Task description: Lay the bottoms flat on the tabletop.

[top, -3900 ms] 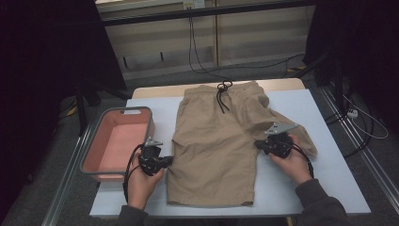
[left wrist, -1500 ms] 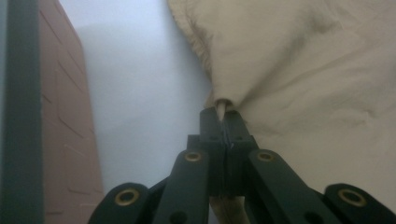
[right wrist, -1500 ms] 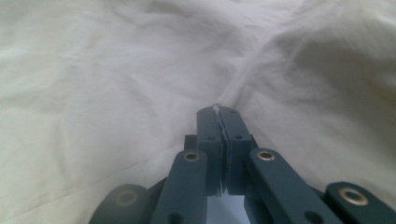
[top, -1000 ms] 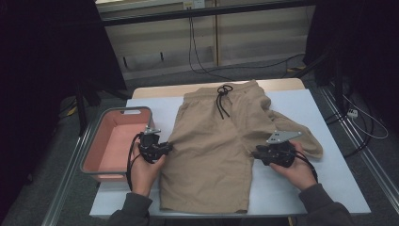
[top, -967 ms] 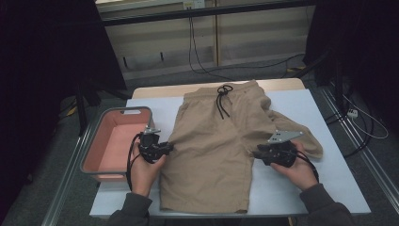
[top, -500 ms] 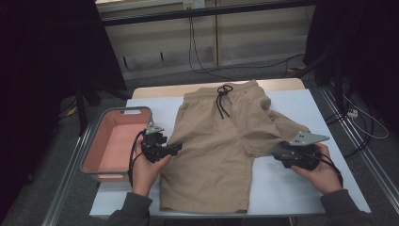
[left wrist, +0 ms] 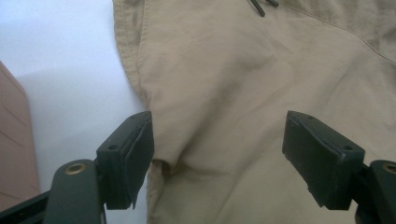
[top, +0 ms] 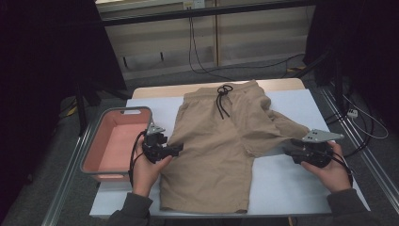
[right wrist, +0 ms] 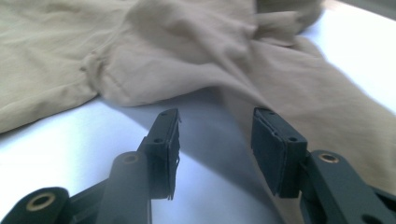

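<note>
Now my left tongs (top: 175,149) have just sprung wide at the shorts' (top: 211,155) edge, empty. Right tongs (top: 288,147), half-open and empty, have slid out rightward; shorts lie spread on the tabletop (top: 291,183), ready for folding.

A pale blue-white table (top: 301,181) filled the centre and lower part of the frame, with a strip of bare wood along its far edge. A pink rectangular tray (top: 115,143) with a grey rim sat at the table's left edge, left of centre. Black cables (top: 244,66) trailed over the grey floor in the upper middle.
</note>
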The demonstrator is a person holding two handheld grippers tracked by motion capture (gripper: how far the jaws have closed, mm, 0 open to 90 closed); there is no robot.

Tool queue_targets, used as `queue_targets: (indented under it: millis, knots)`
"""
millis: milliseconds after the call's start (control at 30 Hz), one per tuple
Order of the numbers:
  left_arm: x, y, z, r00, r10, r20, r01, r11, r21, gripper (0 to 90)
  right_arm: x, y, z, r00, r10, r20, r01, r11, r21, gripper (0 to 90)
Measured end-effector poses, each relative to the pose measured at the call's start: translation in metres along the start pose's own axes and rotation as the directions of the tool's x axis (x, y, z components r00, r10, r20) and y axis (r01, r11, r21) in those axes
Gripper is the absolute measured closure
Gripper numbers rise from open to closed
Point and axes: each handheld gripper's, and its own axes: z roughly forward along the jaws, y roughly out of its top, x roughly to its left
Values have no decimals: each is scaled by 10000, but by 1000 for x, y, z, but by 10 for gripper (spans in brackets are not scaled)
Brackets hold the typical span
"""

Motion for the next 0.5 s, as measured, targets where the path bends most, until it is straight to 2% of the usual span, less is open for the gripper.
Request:
queue_targets:
  millis: [267, 333, 467, 500]
  knots:
    - [-2, 0, 2, 9999, 81, 123, -82, 9999, 98, 249, -13, -6, -11, 9966, 244, 785, -253, 9996, 107, 497]
    - [-3, 0, 3, 9999, 47, 161, -48, 9999, 119, 247, -15, -9, -9, 9967, 288, 758, -305, 9993, 213, 510]
    - [-5, 0, 4, 9996, 147, 224, -152, 9996, 232, 245, -13, -14, -1, 9994, 126, 314, -144, 9983, 572, 690]
    - [-5, 0, 4, 9997, 129, 214, -133, 9997, 200, 245, -13, -14, 1, 9996, 19, 269, -36, 9978, 663, 762]
